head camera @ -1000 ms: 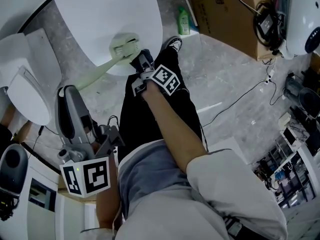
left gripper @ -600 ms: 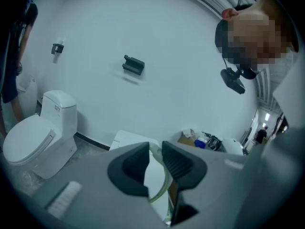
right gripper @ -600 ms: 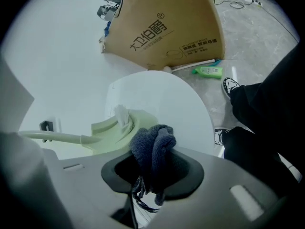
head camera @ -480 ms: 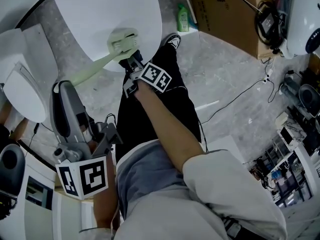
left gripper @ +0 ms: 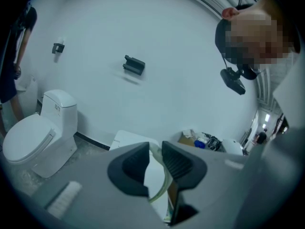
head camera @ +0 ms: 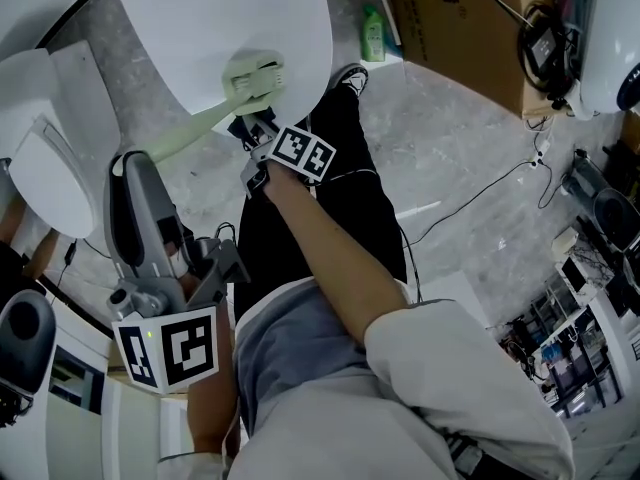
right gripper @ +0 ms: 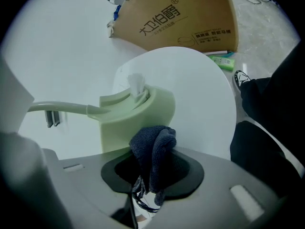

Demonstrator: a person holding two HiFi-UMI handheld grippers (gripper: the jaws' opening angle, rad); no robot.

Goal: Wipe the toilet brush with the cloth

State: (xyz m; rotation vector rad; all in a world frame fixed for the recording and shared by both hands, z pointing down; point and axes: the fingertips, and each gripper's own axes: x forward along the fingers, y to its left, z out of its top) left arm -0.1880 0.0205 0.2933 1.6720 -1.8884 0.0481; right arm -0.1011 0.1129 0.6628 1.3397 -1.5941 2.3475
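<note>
White round table [head camera: 200,18] is filling the far left, with the toilet brush [right gripper: 136,111] head over its near edge. We are clenching the left claw [left gripper: 153,162] on the thin handle [head camera: 190,128] and the right claw [right gripper: 152,175] on the cloth [right gripper: 153,144], bunched against the head. Pressing hard, we are risking the handle twisting in that narrow grip, or the cloth dragging loose.

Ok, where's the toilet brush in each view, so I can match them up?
Head view: toilet brush upper left of centre, head lying on the white table, handle running down-left.
Left gripper view: only a pale green sliver of its handle, low centre, between the jaws.
Right gripper view: its head at centre, just beyond the dark cloth, handle leading off left.
Shared landmark: the white table under the brush head, in the head and right gripper views.
</note>
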